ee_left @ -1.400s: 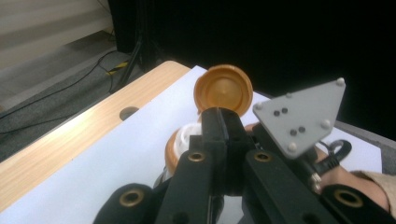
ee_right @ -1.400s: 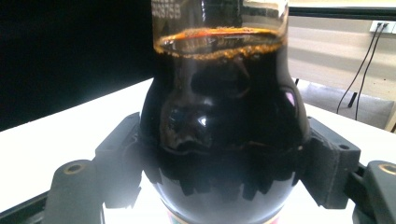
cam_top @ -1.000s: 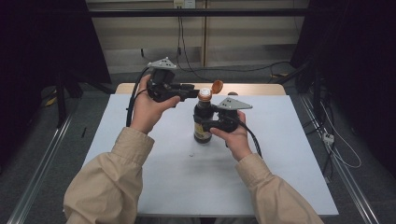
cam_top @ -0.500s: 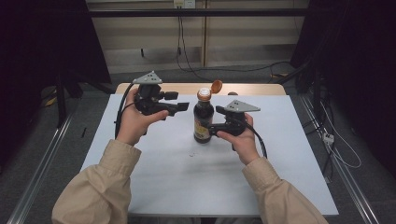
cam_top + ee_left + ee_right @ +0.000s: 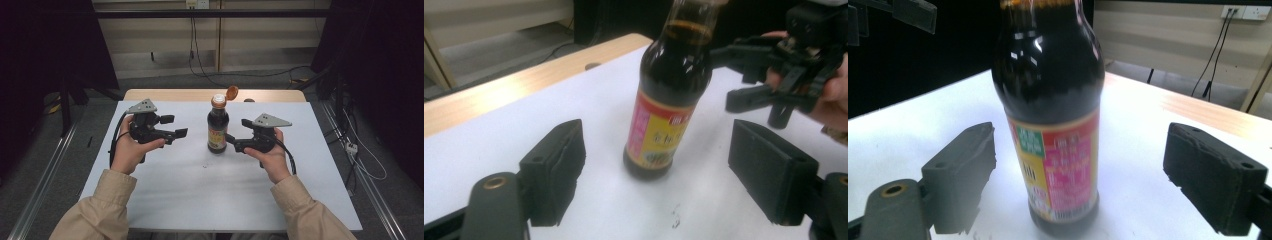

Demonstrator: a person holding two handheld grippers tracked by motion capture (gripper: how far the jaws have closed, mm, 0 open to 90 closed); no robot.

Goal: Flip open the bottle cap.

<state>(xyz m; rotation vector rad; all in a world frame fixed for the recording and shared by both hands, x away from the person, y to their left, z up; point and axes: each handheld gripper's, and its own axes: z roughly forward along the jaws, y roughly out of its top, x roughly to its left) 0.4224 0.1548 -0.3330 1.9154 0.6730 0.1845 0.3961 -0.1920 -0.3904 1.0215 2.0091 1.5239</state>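
Observation:
A dark sauce bottle [image 5: 218,125] with a red and yellow label stands upright mid-table, its orange flip cap [image 5: 231,92] hinged open. My left gripper [image 5: 175,126] hovers a hand's width to its left, jaws open and empty, having just been opening. My right gripper [image 5: 236,131] sits just right of the bottle, jaws also just opened, clear of the glass. In the left gripper view the bottle [image 5: 669,100] stands beyond the open left gripper [image 5: 656,150], with the right gripper [image 5: 731,77] behind it. In the right gripper view the bottle [image 5: 1048,100] stands close ahead of the parted right gripper [image 5: 1080,150].
The white tabletop [image 5: 165,195] has a bare wooden strip [image 5: 165,94] along its far edge. A tiny mark [image 5: 205,165] lies in front of the bottle. Cables [image 5: 360,165] trail over the floor to the right, and metal rails [image 5: 40,190] run beside the table.
My left gripper left the bottle's top, moved left and down, and opened. My right gripper released the bottle's body and drew back a little to the right. The bottle stayed upright.

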